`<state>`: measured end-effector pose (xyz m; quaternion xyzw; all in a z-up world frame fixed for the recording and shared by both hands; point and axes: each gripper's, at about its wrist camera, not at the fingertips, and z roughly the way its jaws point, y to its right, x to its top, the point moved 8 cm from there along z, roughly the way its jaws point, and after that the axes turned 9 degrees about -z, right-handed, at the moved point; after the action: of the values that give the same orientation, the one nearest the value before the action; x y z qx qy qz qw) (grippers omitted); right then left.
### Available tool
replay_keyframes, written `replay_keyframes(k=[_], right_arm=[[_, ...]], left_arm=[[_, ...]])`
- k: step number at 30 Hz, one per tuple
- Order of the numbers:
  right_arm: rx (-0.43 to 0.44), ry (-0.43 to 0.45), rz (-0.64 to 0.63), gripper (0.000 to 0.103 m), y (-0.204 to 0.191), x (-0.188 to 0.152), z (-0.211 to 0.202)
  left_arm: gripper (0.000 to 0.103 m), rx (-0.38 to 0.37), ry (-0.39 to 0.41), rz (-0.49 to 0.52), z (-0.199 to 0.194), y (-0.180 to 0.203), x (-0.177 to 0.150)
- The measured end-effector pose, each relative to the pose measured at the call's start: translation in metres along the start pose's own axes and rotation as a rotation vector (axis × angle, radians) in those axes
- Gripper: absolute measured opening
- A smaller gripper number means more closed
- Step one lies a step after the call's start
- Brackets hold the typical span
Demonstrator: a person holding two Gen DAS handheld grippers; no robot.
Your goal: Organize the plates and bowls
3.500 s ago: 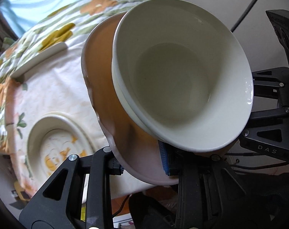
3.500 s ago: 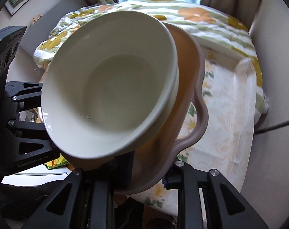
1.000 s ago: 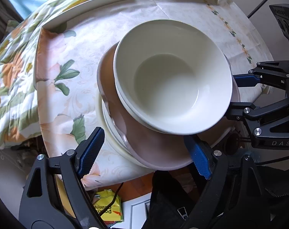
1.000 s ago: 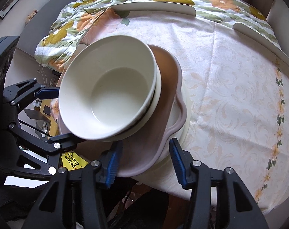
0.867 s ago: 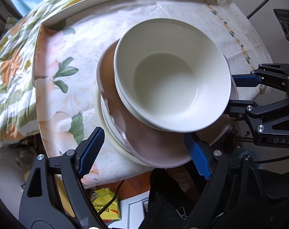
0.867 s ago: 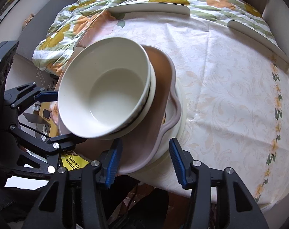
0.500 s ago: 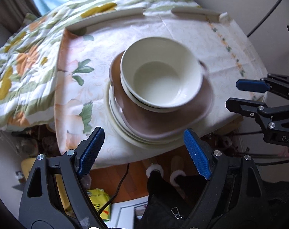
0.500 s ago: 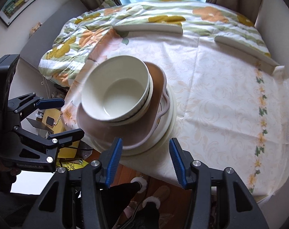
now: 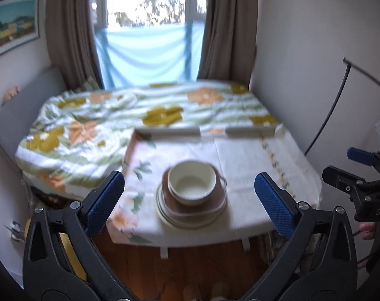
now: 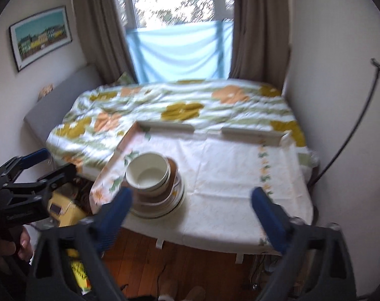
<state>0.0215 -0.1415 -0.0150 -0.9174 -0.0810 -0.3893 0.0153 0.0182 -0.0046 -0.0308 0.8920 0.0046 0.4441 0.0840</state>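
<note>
With both tools held well back from table (image 9: 242,155), nothing gripped either side. Left gripper (image 9: 190,200): jaws opening, spread wide, blue pads (image 9: 103,202) far apart w/ only air btwn them; stack seen thru the gap but well beyond the tips, no contact. Right gripper (image 10: 190,218): jaws opening too, wide, blurred blue pads (image 10: 267,219) either side of frame, nothing btwn them.

Stack of dishes (image 9: 191,198) resting on floral tablecloth (image 10: 230,165), near front edge of table, left of centre. From top down: cream bowl (image 9: 192,181), upright, seemingly nested on a 2nd similar bowl (rim edge only, blurred); under that a brown-pink plate w/ handle-like lobes (image 9: 215,207); at bottom pale round plates (image 9: 162,213), count unclear thru blur. Same stack in right wrist view (image 10: 155,188), bowl (image 10: 148,171) sitting toward left of the brown plate (image 10: 173,169), slightly off-centre.

Behind table: bed w/ flowered duvet (image 9: 114,115), orange and mustard blooms w/ green stripes. Pale raised rails (image 10: 167,126) along table's far edge. Beyond: window w/ brown curtains (image 9: 69,32) and light-blue cloth (image 9: 145,57) across lower part. Framed picture (image 10: 40,36) on left wall. Wood floor (image 9: 180,266) under table. Yellow item (image 10: 62,207) low left, detail unclear. Each gripper also visible at edge of the other's view, a hand (image 10: 7,248) on left one. Dark cable (image 10: 350,130) down right wall.
</note>
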Motion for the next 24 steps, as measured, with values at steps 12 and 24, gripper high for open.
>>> replay_keyframes(k=[12,24], right_arm=[[-0.146,0.179,0.044,0.102,0.006,0.011,-0.051],[-0.162,0.215,0.048,0.102,0.001,0.009,-0.061]], left_arm=[[0.103,-0.016,0.168,0.008,-0.058,0.002,0.017],[0.103,-0.012,0.184,0.041,-0.067,0.009,0.013]])
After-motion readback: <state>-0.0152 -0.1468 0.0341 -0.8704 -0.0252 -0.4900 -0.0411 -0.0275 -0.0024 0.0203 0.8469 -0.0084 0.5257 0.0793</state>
